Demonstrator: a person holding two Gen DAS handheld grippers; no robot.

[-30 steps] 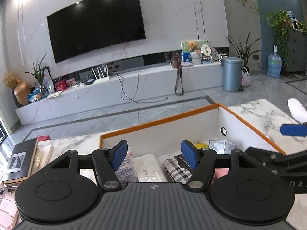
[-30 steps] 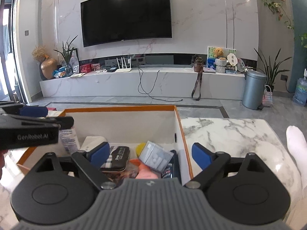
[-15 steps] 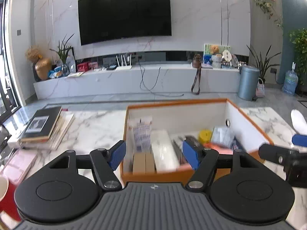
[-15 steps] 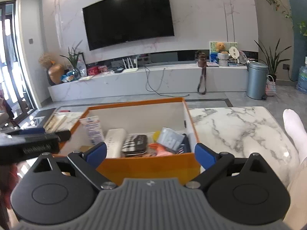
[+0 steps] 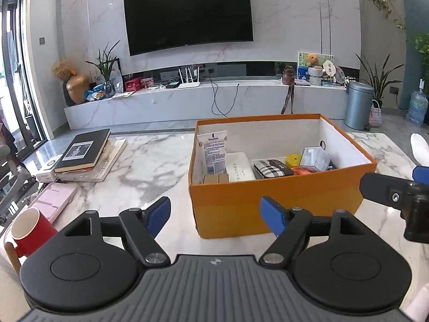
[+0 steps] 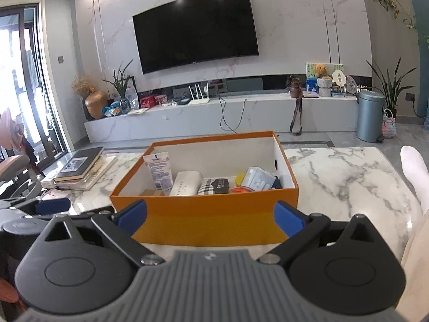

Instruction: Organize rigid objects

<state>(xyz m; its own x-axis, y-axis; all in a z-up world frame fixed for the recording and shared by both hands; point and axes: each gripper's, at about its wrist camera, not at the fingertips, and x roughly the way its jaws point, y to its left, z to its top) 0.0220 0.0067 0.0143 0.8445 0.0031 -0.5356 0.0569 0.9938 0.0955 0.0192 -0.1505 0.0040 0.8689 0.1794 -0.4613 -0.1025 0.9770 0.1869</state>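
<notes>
Two wrist views of a marble worktop (image 5: 150,161) carrying an open orange box (image 5: 276,204). The left gripper (image 5: 215,214) and the right gripper (image 6: 210,214) both sit on the near side of the box, clear of its front wall; the jaws of each have just been opening and now stand spread wide with nothing between them. Inside the box, a white lotion tube (image 5: 213,151) leans upright against the left wall, with a white pouch (image 5: 239,167) beside it, then a plaid case (image 5: 270,168), a yellow round item (image 5: 292,160) and a clear plastic box (image 5: 314,158) toward the right; a small tan item at the front left corner is probably cardboard, but is too hidden to tell. Left of the box, well apart, lies a stack of books (image 5: 83,158); nearer the camera lie a pink case (image 5: 52,201) and a red mug (image 5: 32,230).
</notes>
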